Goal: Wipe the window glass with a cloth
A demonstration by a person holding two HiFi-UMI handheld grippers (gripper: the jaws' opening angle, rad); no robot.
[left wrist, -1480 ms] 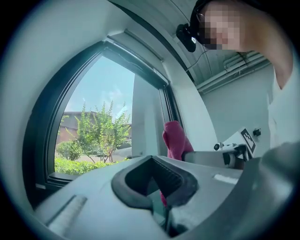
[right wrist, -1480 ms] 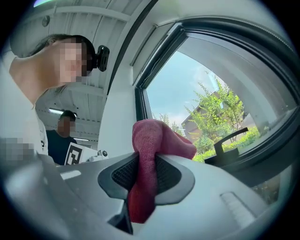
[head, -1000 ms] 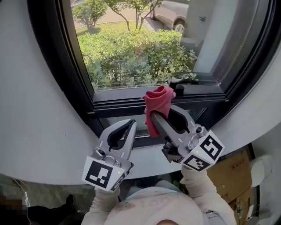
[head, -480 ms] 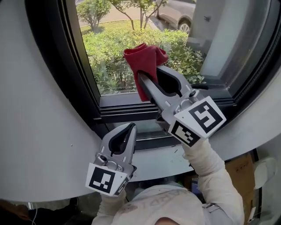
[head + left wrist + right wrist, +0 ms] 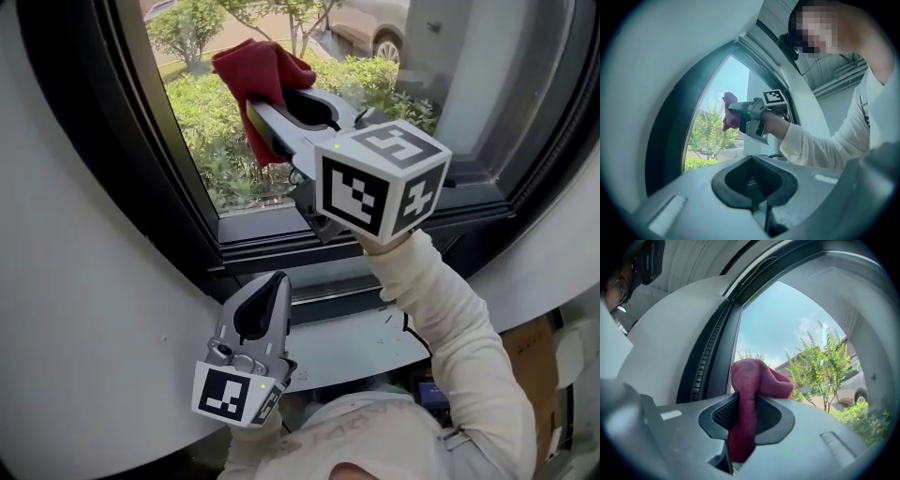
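A red cloth (image 5: pixel 260 82) is bunched at the tip of my right gripper (image 5: pixel 272 103), whose jaws are shut on it. It is raised against the window glass (image 5: pixel 375 84) near the upper left of the pane. In the right gripper view the cloth (image 5: pixel 752 394) drapes over the jaws with glass (image 5: pixel 787 329) just beyond. From the left gripper view the cloth (image 5: pixel 728 110) shows up against the glass (image 5: pixel 717 126). My left gripper (image 5: pixel 267 286) hangs low below the sill, jaws shut with nothing between them; its shut jaws (image 5: pixel 761 206) fill the bottom of its own view.
A dark window frame (image 5: pixel 141 178) borders the glass on the left and a dark sill (image 5: pixel 309 246) runs beneath it. White wall (image 5: pixel 84 309) curves around the window. Green bushes (image 5: pixel 211 127) and a parked car (image 5: pixel 375 28) lie outside. A cardboard box (image 5: pixel 553 375) sits at the lower right.
My right gripper has risen with the cloth from the sill up and leftwards onto the upper glass. The left gripper has dropped slightly and stayed shut.
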